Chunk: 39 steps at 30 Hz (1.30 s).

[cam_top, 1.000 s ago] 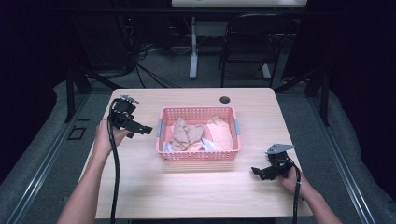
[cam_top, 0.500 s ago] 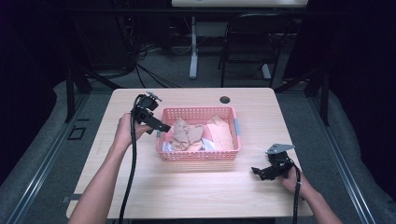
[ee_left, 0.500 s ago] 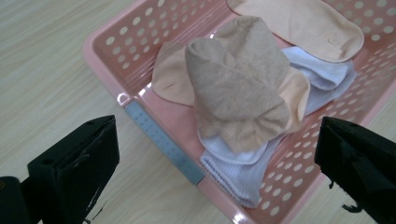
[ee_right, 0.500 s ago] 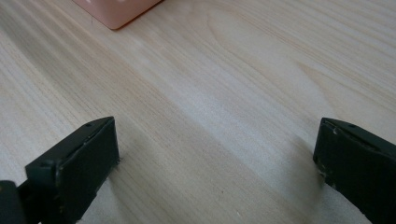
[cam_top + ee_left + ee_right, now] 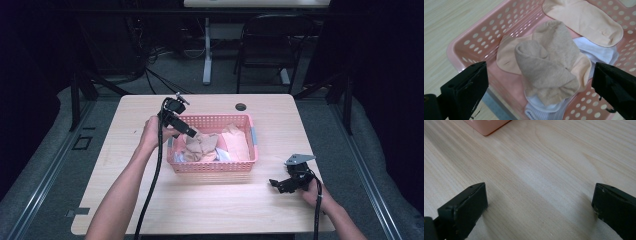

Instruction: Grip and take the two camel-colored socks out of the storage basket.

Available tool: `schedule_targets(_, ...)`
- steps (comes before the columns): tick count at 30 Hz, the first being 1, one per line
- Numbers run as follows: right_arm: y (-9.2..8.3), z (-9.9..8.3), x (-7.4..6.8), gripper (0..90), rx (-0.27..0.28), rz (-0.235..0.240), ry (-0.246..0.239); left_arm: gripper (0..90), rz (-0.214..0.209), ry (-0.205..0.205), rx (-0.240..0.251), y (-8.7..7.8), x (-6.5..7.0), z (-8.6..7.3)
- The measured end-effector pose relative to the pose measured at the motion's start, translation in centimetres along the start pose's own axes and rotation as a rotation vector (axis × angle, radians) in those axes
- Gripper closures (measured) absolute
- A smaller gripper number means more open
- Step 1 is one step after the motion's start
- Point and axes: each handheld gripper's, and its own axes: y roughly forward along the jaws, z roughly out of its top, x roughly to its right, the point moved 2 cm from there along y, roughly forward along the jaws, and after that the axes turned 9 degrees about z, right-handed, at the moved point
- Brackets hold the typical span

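A pink perforated basket (image 5: 212, 167) sits mid-table and holds several socks. In the left gripper view a crumpled tan sock (image 5: 549, 65) lies on top of a peach sock (image 5: 506, 56) and a white one (image 5: 596, 51), with another peach sock (image 5: 584, 20) farther back. My left gripper (image 5: 191, 133) hangs over the basket's left end, open, its jaws either side of the tan sock and above it. My right gripper (image 5: 275, 183) rests low over bare wood at the front right, open, nothing between its jaws (image 5: 540, 207).
The wooden table (image 5: 125, 150) has a dark round hole (image 5: 241, 107) near its far edge. A corner of the basket (image 5: 487, 126) shows ahead of the right gripper. Chairs, desk legs and cables stand on the floor beyond the table.
My left gripper has moved right from the table's left side to over the basket's left end. The right gripper has stayed put.
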Motion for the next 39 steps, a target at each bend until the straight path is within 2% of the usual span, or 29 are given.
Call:
schedule_targets(3, 0.0, 0.0, 0.0, 0.0, 0.0, 0.0, 0.0, 2.5, -0.008, 0.002, -0.01, 0.6, 0.3, 0.5)
schedule_targets(11, 0.0, 0.0, 0.0, 0.0, 0.001, 0.0, 0.0, 9.3, 0.006, 0.012, -0.055, 2.6, 0.7, 1.3)
schedule_targets(16, 0.0, 0.0, 0.0, 0.0, 0.001, 0.0, -0.001, 14.9, 0.015, -0.01, -0.088, 3.9, 0.6, 1.3)
schedule_targets(20, 0.0, 0.0, 0.0, 0.0, 0.001, 0.0, -0.001, 16.8, 0.022, -0.009, -0.1, 4.3, 0.5, 1.3)
schedule_targets(22, 0.0, 0.0, 0.0, 0.0, 0.001, 0.0, -0.001, 19.7, 0.001, -0.029, -0.107, 4.6, 0.6, 1.2)
schedule_targets(26, 0.0, 0.0, 0.0, 0.0, 0.001, 0.0, -0.001, 24.3, -0.007, -0.035, -0.117, 4.8, 0.8, 1.1)
schedule_targets(28, 0.0, 0.0, 0.0, 0.0, 0.001, 0.0, -0.001, 32.3, -0.013, -0.032, -0.122, 5.1, 0.9, 1.0)
schedule_targets(29, 0.0, 0.0, 0.0, 0.0, 0.001, 0.0, -0.001, 32.3, -0.007, -0.019, -0.135, 5.2, 1.0, 0.9)
schedule_targets(30, 0.0, 0.0, 0.0, 0.0, 0.001, 0.0, -0.001, 39.6, -0.002, -0.012, -0.14, 5.3, 1.1, 0.8)
schedule_targets(31, 0.0, 0.0, 0.0, 0.0, 0.001, 0.0, -0.001, 39.6, -0.006, -0.009, -0.144, 5.3, 1.2, 0.7)
schedule_targets(33, 0.0, 0.0, 0.0, 0.0, 0.001, 0.0, -0.001, 48.9, -0.006, -0.005, -0.144, 5.2, 1.3, 0.5)
schedule_targets(34, 0.0, 0.0, 0.0, 0.0, 0.001, 0.001, -0.001, 57.8, -0.005, 0.006, -0.153, 5.1, 1.4, 0.4)
schedule_targets(35, 0.0, 0.0, 0.0, 0.0, 0.001, 0.001, -0.001, 61.4, -0.005, 0.006, -0.153, 5.1, 1.4, 0.4)
schedule_targets(36, 0.0, 0.0, 0.0, 0.0, 0.0, 0.001, -0.001, 61.4, -0.004, 0.008, -0.154, 5.0, 1.4, 0.3)
schedule_targets(39, 0.0, 0.0, 0.0, 0.0, 0.001, 0.0, -0.001, 74.1, -0.005, 0.033, -0.153, 4.7, 1.6, 0.1)
